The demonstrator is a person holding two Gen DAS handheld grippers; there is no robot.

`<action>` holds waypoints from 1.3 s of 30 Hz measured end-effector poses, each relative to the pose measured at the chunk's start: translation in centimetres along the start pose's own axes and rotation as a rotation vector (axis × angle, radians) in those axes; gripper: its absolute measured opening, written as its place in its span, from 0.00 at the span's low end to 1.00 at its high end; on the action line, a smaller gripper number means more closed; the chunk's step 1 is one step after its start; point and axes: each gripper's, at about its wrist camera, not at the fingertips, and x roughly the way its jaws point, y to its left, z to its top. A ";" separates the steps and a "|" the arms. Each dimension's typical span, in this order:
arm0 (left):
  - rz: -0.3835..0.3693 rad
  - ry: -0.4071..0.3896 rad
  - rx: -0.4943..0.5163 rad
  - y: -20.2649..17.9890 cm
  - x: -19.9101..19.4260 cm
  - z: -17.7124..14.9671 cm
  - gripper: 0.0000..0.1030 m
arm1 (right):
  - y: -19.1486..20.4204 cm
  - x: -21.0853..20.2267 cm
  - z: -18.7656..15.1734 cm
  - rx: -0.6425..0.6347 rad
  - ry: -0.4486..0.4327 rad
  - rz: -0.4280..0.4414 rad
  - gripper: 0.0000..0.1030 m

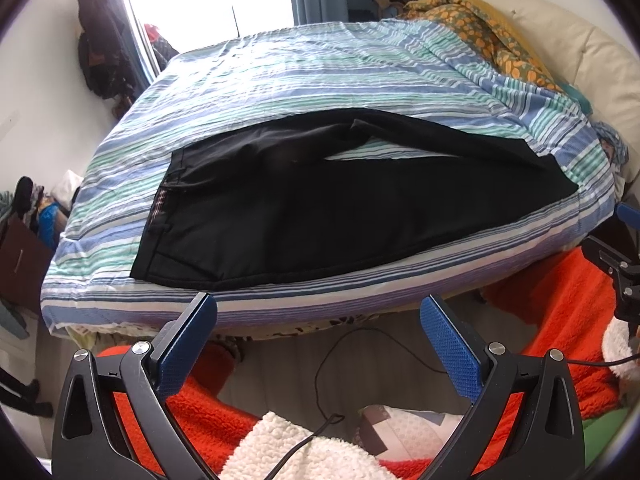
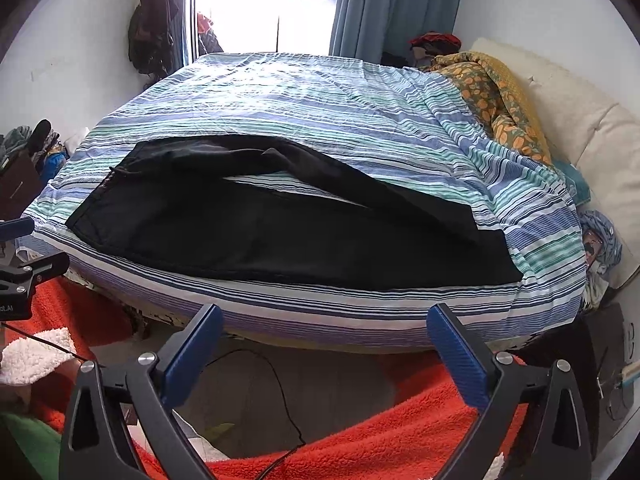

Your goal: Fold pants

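Observation:
Black pants [image 1: 320, 208] lie flat on the striped bed cover [image 1: 280, 72], waistband at the left, the two legs spreading apart to the right near the bed's front edge. They also show in the right wrist view [image 2: 280, 232]. My left gripper [image 1: 318, 312] is open and empty, held in front of the bed's edge below the pants. My right gripper [image 2: 324, 320] is open and empty, also short of the bed's front edge. The right gripper shows at the right edge of the left wrist view [image 1: 616, 264].
A yellow patterned blanket [image 2: 496, 96] and cream headboard [image 2: 580, 128] lie at the right. An orange fleece blanket [image 2: 380, 432] and a black cable [image 2: 280, 384] are on the floor below. Clothes hang on the left wall [image 2: 152, 20]. Clutter stands at the left [image 1: 24, 232].

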 end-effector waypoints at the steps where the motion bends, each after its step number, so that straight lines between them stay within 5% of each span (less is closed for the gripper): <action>1: 0.001 0.000 0.000 0.0 0.0 0.0 0.99 | 0.1 0.0 0.0 0.000 0.001 -0.003 0.98; 39: 0.024 0.026 0.021 -0.1 0.7 -0.1 0.99 | -0.1 1.0 0.0 0.012 0.055 -0.036 1.00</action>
